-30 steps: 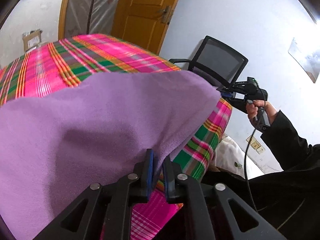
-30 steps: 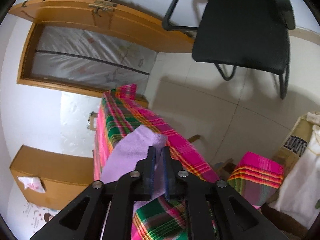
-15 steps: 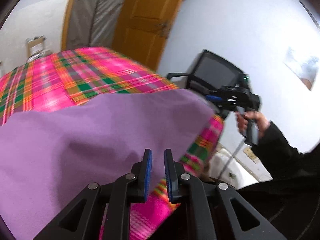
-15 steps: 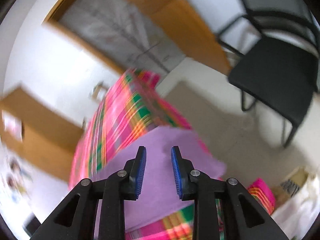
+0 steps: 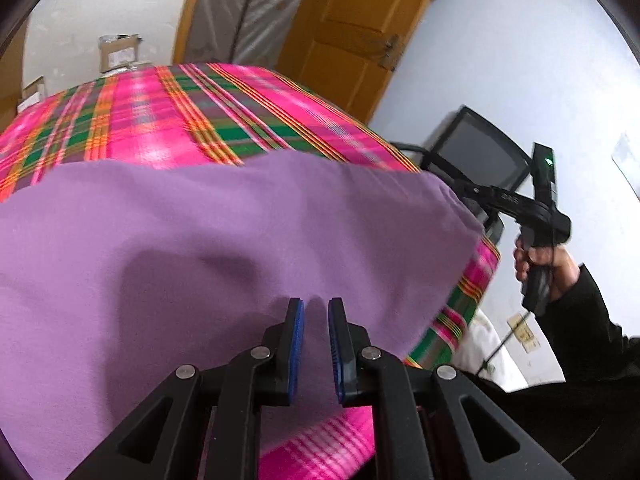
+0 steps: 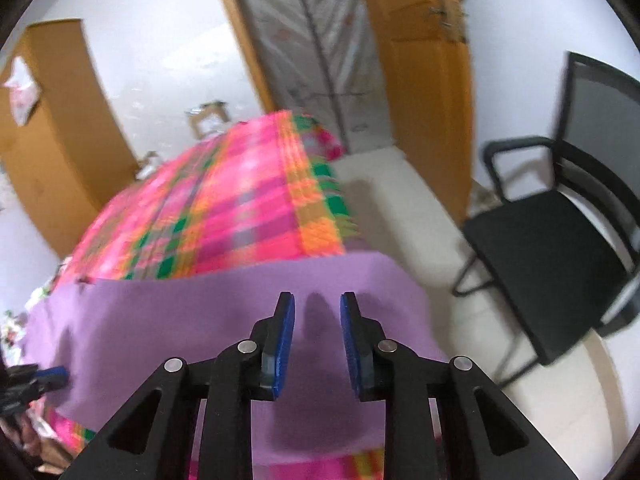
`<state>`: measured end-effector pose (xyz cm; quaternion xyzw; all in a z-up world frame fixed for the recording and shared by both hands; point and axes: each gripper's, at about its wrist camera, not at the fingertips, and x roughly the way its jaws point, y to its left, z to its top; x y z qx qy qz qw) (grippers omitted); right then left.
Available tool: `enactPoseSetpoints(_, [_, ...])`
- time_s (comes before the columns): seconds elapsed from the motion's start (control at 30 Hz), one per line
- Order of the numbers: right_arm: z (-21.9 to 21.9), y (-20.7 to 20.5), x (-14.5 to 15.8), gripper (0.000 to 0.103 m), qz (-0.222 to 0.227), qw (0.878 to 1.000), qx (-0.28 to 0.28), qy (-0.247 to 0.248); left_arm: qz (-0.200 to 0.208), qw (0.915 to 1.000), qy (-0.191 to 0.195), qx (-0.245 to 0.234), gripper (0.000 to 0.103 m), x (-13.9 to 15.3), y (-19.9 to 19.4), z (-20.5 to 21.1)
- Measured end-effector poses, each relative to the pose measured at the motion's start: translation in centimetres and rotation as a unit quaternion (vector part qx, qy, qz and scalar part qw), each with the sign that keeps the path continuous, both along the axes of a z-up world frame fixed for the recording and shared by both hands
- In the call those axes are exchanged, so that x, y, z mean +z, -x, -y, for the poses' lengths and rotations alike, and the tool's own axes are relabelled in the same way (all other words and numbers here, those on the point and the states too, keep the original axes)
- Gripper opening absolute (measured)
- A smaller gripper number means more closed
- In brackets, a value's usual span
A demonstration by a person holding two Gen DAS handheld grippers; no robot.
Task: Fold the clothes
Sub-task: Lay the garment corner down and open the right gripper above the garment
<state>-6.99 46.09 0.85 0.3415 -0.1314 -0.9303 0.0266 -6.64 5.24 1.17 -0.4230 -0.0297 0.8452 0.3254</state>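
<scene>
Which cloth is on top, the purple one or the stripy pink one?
The plain purple cloth is on top. It lies over the pink and green checked cloth, which covers the table and shows beyond the purple cloth's edges.

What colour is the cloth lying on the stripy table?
Purple, plain all over: the cloth shows best in the left wrist view.

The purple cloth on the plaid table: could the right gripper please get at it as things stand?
Probably yes. The right gripper hangs just over the purple cloth, nothing lies between its closing jaws, and the black chair stands well aside on the floor.
</scene>
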Motion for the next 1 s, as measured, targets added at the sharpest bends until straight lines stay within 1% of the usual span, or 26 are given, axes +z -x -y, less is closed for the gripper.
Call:
enactPoseSetpoints(0.07, [2.1, 1.0, 0.8, 0.027, -0.003, 0.999, 0.042, -0.006, 0.000, 0.9998, -0.002, 0.021, 0.012, 0.2, 0.7, 1.0])
enactPoseSetpoints(0.2, [8.0, 3.1, 2.6, 0.029, -0.017, 0.990, 0.138, -0.001, -0.002, 0.9985, -0.006, 0.054, 0.012, 0.6, 1.6, 3.0])
enactPoseSetpoints(0.27, [11.7, 4.2, 3.1, 0.029, -0.018, 0.980, 0.197, 0.008, -0.003, 0.9975, -0.006, 0.070, 0.012, 0.7, 2.0, 3.9])
enactPoseSetpoints(0.33, [15.7, 5.3, 3.1, 0.029, -0.010, 0.967, 0.255, 0.013, 0.000, 0.9965, -0.006, 0.084, 0.012, 0.5, 2.2, 4.7])
enactPoseSetpoints(0.43, [21.6, 6.9, 1.9, 0.025, 0.023, 0.945, 0.326, 0.008, 0.004, 0.9947, -0.003, 0.102, 0.012, 0.1, 2.5, 5.7])
enactPoseSetpoints(0.47, [23.1, 7.6, 1.1, 0.022, 0.035, 0.941, 0.336, -0.004, 0.006, 0.9942, -0.001, 0.107, 0.012, -0.1, 2.5, 6.1])
enactPoseSetpoints(0.5, [23.8, 8.2, 0.4, 0.020, 0.046, 0.942, 0.332, -0.016, 0.007, 0.9936, 0.000, 0.112, 0.012, -0.2, 2.5, 6.4])
enactPoseSetpoints(0.53, [23.9, 8.9, -0.3, 0.020, 0.057, 0.945, 0.322, -0.017, 0.008, 0.9932, 0.001, 0.116, 0.012, -0.3, 2.4, 6.7])
enactPoseSetpoints(0.57, [23.5, 9.6, -0.9, 0.013, 0.067, 0.949, 0.310, -0.008, 0.009, 0.9928, 0.001, 0.120, 0.012, -0.5, 2.4, 7.0])
enactPoseSetpoints(0.6, [23.1, 10.3, -1.5, 0.009, 0.076, 0.952, 0.297, 0.001, 0.011, 0.9924, 0.001, 0.123, 0.012, -0.6, 2.3, 7.2])
enactPoseSetpoints(0.63, [22.6, 10.8, -1.9, 0.009, 0.082, 0.955, 0.284, 0.009, 0.014, 0.9921, 0.000, 0.125, 0.012, -0.7, 2.2, 7.5])
enactPoseSetpoints(0.7, [21.7, 11.0, -1.7, 0.011, 0.082, 0.962, 0.262, 0.006, 0.017, 0.9916, -0.003, 0.128, 0.012, -0.9, 2.0, 7.8])
enactPoseSetpoints(0.77, [20.9, 10.4, -1.0, 0.014, 0.069, 0.964, 0.257, 0.016, 0.013, 0.9921, -0.005, 0.125, 0.012, -0.7, 2.0, 7.8])
enactPoseSetpoints(0.83, [20.3, 9.7, -0.7, 0.014, 0.059, 0.964, 0.260, 0.025, 0.009, 0.9929, -0.008, 0.119, 0.012, -0.5, 2.0, 7.5])
enactPoseSetpoints(0.93, [19.2, 9.5, -1.9, 0.013, 0.078, 0.967, 0.240, 0.017, 0.010, 0.9940, -0.011, 0.108, 0.012, -0.6, 2.3, 6.9])
enactPoseSetpoints(1.0, [17.5, 9.2, -1.9, 0.011, 0.076, 0.971, 0.224, 0.036, 0.013, 0.9945, -0.008, 0.103, 0.012, -0.8, 2.3, 6.5])
